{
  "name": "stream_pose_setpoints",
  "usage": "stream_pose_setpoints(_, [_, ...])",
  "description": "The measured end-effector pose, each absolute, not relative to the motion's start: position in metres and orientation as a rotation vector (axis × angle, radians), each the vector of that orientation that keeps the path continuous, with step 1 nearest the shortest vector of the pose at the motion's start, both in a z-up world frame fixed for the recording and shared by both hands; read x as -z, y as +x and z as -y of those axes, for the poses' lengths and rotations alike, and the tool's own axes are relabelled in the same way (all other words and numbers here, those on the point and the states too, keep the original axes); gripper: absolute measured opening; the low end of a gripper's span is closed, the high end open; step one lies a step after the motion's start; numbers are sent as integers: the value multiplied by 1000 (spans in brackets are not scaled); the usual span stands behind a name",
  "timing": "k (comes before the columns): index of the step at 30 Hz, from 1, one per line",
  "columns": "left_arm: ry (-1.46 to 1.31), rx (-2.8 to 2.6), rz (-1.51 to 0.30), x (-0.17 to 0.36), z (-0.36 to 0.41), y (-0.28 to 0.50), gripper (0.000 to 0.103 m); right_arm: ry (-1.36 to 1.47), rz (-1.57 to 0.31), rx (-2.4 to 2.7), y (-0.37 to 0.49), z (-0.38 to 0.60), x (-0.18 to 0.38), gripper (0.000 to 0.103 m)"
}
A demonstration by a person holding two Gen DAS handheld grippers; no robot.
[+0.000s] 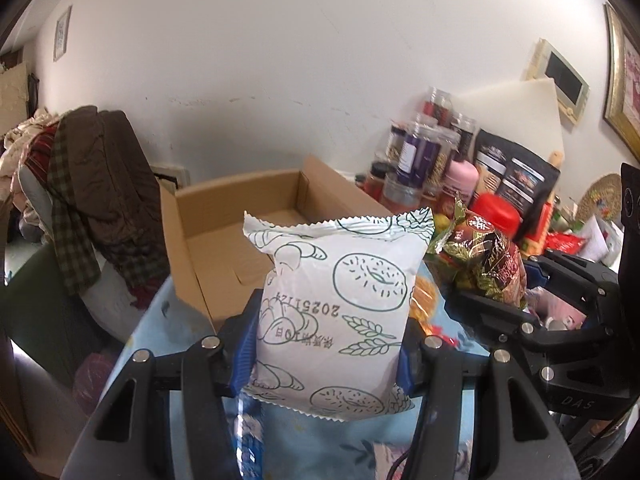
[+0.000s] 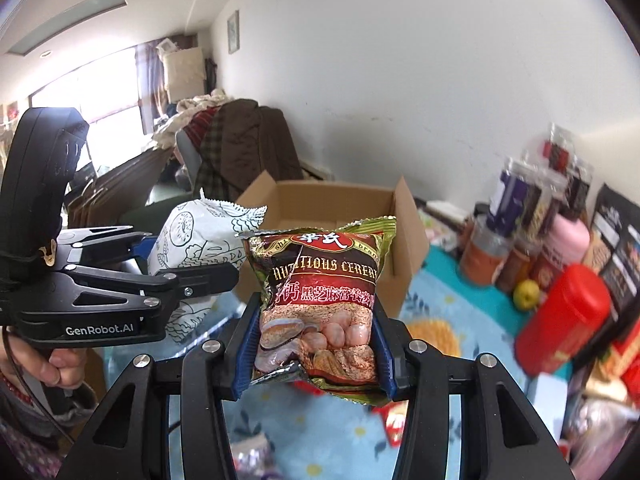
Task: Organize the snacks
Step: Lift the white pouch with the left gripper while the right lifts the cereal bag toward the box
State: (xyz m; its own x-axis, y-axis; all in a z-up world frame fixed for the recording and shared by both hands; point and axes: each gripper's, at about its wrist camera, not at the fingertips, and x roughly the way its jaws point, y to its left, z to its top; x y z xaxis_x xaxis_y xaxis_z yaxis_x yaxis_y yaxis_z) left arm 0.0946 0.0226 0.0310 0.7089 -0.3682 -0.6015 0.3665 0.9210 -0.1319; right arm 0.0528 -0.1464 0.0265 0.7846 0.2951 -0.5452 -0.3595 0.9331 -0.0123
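Note:
My left gripper (image 1: 326, 344) is shut on a white bread packet (image 1: 340, 304) printed with green bagels and wheat, held upright above the table. My right gripper (image 2: 316, 344) is shut on a red and green cereal packet (image 2: 320, 304), also held upright. Each gripper shows in the other view: the right gripper with the cereal packet (image 1: 486, 264) at the right, the left gripper with the white packet (image 2: 200, 240) at the left. An open cardboard box (image 1: 240, 232) stands behind both packets; it also shows in the right wrist view (image 2: 408, 236) and looks empty inside.
A blue patterned tablecloth (image 2: 440, 304) covers the table. Jars, a pink bottle (image 2: 566, 240), a red canister (image 2: 560, 320), a green apple (image 2: 526, 294) and black pouches crowd the right side. A chair piled with clothes (image 1: 92, 184) stands left of the box.

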Motion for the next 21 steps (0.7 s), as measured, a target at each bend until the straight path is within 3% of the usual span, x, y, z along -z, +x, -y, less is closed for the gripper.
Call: stream_pose_setpoints(21, [79, 329, -583, -61, -27, 205, 54, -174, -509, -417, 172, 129, -57, 48])
